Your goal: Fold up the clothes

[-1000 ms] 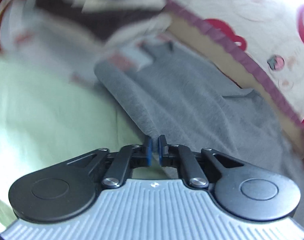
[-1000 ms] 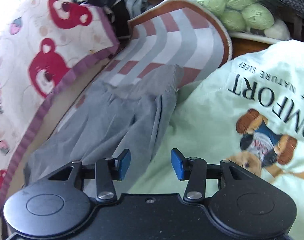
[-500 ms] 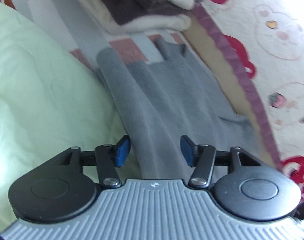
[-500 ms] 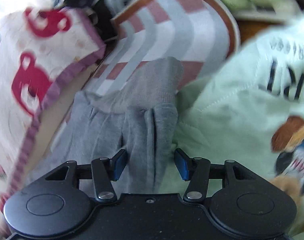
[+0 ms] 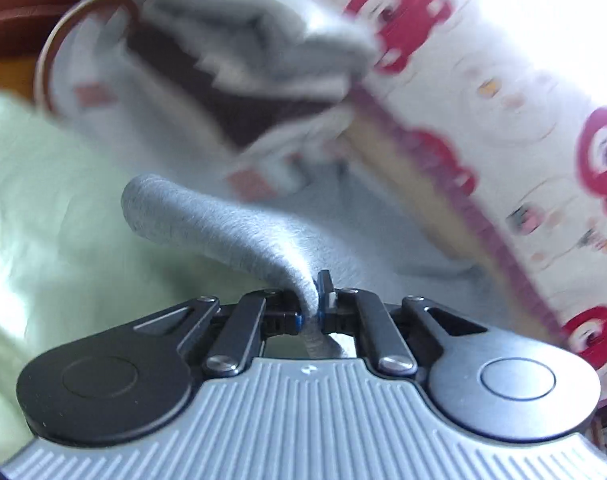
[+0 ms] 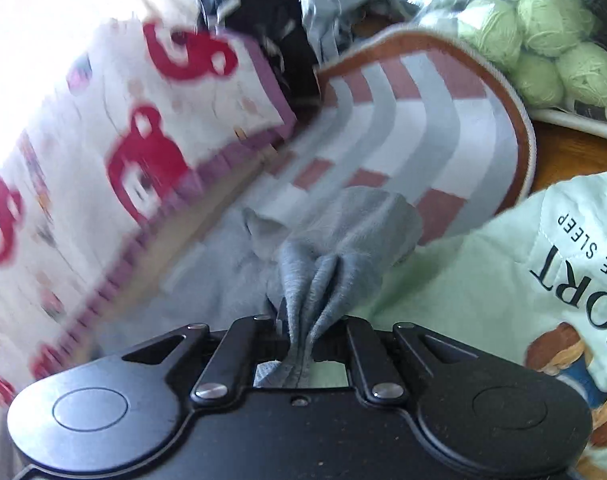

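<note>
A grey knit garment [image 5: 223, 232] lies on a striped mat between a patterned blanket and a pale green cloth. In the left wrist view my left gripper [image 5: 313, 304] is closing its jaws on a rolled edge of this garment, and the pads pinch the cloth. The right wrist view shows the other end of the grey garment [image 6: 355, 240] bunched into pleats. There my right gripper [image 6: 303, 328] is closing on that bunch, with the folds squeezed between its pads. Both views are blurred by motion.
A pale green printed cloth [image 6: 503, 280] lies beside the garment. The striped mat [image 6: 423, 120] has a brown rim. A white blanket with red prints [image 5: 503, 120] borders the other side. Folded clothes [image 5: 243, 60] are stacked at the back. Green yarn balls [image 6: 543, 40] sit far right.
Both grippers stood open around the grey garment half a second ago; both have now closed on it. The left one has lifted its edge into a raised roll.
</note>
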`<state>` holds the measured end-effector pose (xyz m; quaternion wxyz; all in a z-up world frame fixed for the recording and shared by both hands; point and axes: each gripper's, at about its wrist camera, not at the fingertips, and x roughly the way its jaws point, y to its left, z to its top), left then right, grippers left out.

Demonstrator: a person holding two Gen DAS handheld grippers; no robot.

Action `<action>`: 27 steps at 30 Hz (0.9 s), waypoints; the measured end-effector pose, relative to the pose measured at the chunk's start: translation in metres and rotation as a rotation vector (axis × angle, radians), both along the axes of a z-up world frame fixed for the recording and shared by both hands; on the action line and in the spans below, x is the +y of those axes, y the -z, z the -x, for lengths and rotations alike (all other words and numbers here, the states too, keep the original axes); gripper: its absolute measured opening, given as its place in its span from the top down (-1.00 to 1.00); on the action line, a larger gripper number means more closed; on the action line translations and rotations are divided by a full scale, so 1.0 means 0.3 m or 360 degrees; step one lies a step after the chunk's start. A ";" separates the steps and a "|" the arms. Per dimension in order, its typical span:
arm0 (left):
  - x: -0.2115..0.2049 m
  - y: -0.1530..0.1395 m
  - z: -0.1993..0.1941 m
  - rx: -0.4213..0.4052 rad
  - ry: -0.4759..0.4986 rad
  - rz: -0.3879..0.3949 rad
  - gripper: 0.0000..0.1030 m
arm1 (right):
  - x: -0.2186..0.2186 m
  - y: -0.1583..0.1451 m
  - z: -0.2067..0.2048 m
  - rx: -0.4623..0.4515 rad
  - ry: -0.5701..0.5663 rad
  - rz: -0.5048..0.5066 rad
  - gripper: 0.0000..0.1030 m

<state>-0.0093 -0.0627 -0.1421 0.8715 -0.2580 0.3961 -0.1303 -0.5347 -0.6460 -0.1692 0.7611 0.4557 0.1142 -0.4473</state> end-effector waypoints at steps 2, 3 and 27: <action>0.022 0.088 -0.041 0.0184 -0.0026 0.0090 0.85 | -0.022 0.055 -0.015 -0.0021 0.0054 -0.0095 0.57; 0.033 0.126 -0.062 0.0252 -0.0063 0.0154 0.84 | -0.032 0.081 -0.027 -0.0024 0.0071 -0.0118 0.22; 0.117 -0.366 0.106 -0.0497 0.0013 -0.0598 0.98 | -0.037 -0.367 -0.192 0.0230 -0.0280 0.0646 0.83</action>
